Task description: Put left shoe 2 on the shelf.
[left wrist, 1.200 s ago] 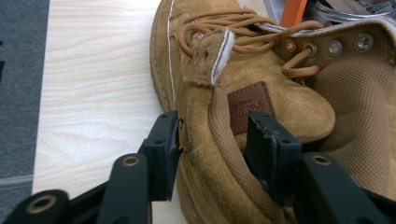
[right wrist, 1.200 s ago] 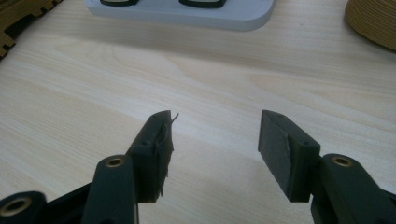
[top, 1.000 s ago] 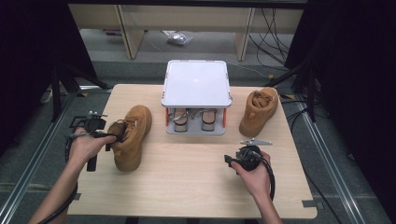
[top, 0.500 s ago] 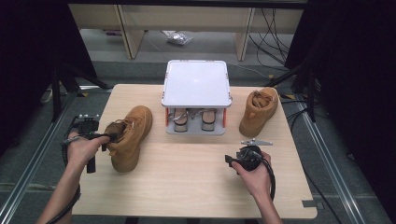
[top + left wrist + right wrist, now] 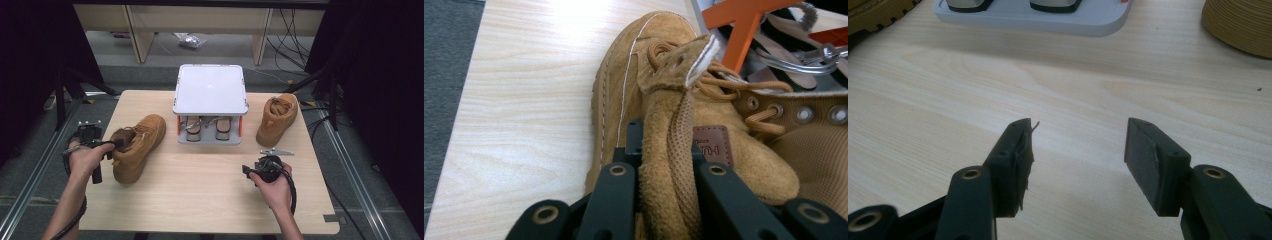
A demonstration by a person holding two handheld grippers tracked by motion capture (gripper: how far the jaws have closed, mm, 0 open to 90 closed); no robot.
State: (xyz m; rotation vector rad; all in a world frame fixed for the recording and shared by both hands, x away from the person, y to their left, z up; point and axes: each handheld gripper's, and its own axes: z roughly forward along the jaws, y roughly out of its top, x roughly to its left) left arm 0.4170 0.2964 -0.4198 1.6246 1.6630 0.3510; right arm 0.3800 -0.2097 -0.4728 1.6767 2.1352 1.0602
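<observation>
Suede collar of the left boot [image 5: 674,150], left of the shoe rack [image 5: 210,107], sits pinched in the just-closed left gripper [image 5: 664,170] jaws, so lift gently; right gripper [image 5: 1075,150] jaws stay spread.

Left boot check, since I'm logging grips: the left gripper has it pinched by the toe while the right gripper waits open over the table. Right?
Not quite. The left gripper pinches the left boot by the tongue, not the toe; its jaws have just been closing on it, as the left gripper view shows. The rest holds: the right gripper waits open over the table.
</observation>
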